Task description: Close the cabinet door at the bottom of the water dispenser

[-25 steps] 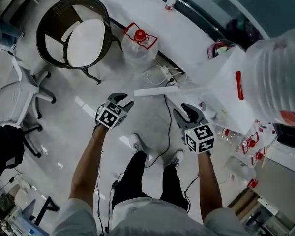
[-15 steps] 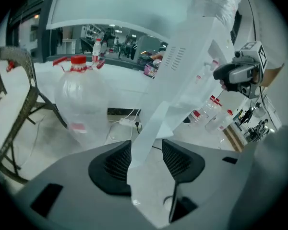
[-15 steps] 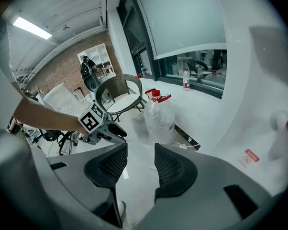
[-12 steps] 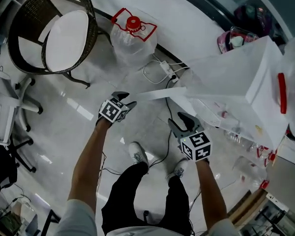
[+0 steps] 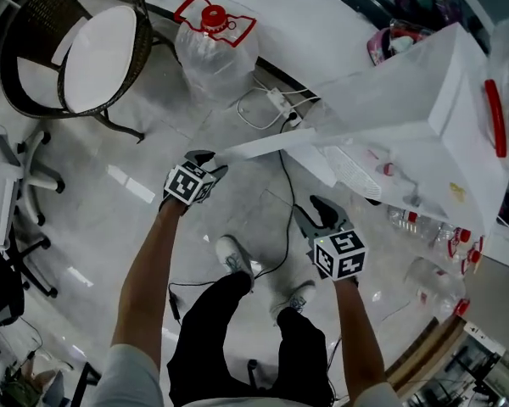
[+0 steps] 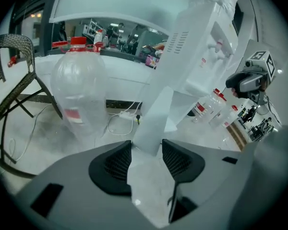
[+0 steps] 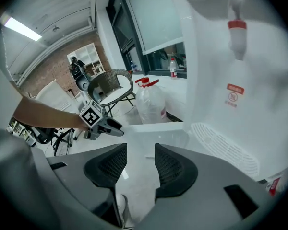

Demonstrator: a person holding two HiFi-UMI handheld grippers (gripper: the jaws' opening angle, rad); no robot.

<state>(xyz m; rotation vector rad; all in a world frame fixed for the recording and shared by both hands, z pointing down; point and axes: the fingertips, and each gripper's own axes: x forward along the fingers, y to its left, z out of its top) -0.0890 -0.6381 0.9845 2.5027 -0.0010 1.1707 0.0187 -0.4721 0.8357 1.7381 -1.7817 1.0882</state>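
1. The floor (image 5: 110, 193) was pale, glossy stone. At the far left stood a wicker chair (image 5: 17, 75) with a white cushion, and right of it a large clear water jug (image 5: 214, 45) with a red cap.
2. The white water dispenser (image 5: 407, 117) stood at the right. A power strip (image 5: 280, 102) with its cable lay on the floor by its left side, and several bottles (image 5: 445, 261) with red caps lay further right.
3. The cabinet door (image 5: 263, 145) at the bottom of the dispenser was open and swung out to the left, away from the body.
4. Both forearms were bare and stretched forward and down, above the person's dark trousers and white shoes.
5. The left tool (image 5: 210, 163) was at the free end of the door. Its jaws had just been opening and stood apart. The door's edge showed in line with the gap, but the pads did not press on it.
6. The right tool (image 5: 307, 206) was nearer, below the dispenser's front. Its jaws had also just been opening and stood apart, with only floor showing between them.
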